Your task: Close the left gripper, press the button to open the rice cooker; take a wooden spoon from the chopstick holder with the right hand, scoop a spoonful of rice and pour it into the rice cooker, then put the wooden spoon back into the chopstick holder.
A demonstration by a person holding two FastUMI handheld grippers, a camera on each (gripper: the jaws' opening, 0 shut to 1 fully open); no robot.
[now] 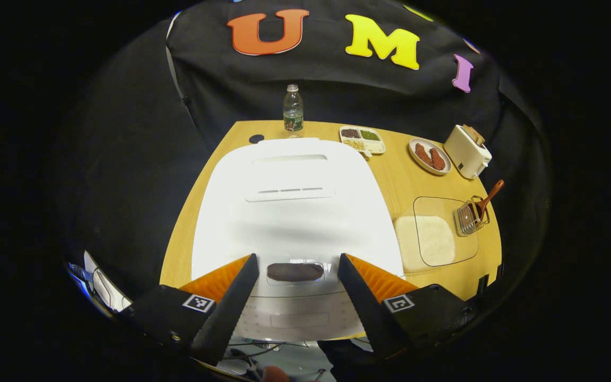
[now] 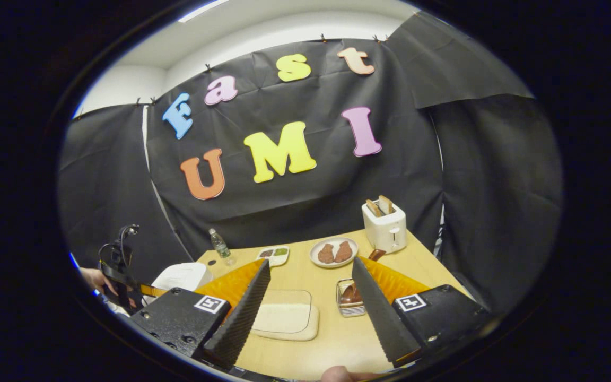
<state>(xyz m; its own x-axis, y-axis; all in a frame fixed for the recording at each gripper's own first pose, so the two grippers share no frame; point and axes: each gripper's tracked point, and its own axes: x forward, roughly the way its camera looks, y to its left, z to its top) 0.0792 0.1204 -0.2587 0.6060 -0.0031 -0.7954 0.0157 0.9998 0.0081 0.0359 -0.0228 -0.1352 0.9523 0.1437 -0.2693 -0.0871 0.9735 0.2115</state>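
The white rice cooker [image 1: 289, 207] stands with its lid down, right below my left gripper [image 1: 297, 261]. That gripper is open, its jaws on either side of the dark button [image 1: 295, 271] and above it. At the right, a wire chopstick holder [image 1: 469, 218] carries the wooden spoon [image 1: 492, 195]. A beige tray of rice [image 1: 426, 241] lies beside it, partly under a clear lid. My right gripper [image 2: 311, 262] is open and empty, hovering over the table's near edge. The holder [image 2: 349, 306], the spoon's handle [image 2: 375, 254] and the rice tray [image 2: 284, 319] lie ahead of it.
Along the table's back stand a water bottle [image 1: 293, 109], a divided dish of beans [image 1: 362, 139], a plate of brown food [image 1: 429, 155] and a toaster [image 1: 467, 151]. In the right gripper view, a hand [image 2: 93, 278] holds the left gripper near the cooker [image 2: 181, 276].
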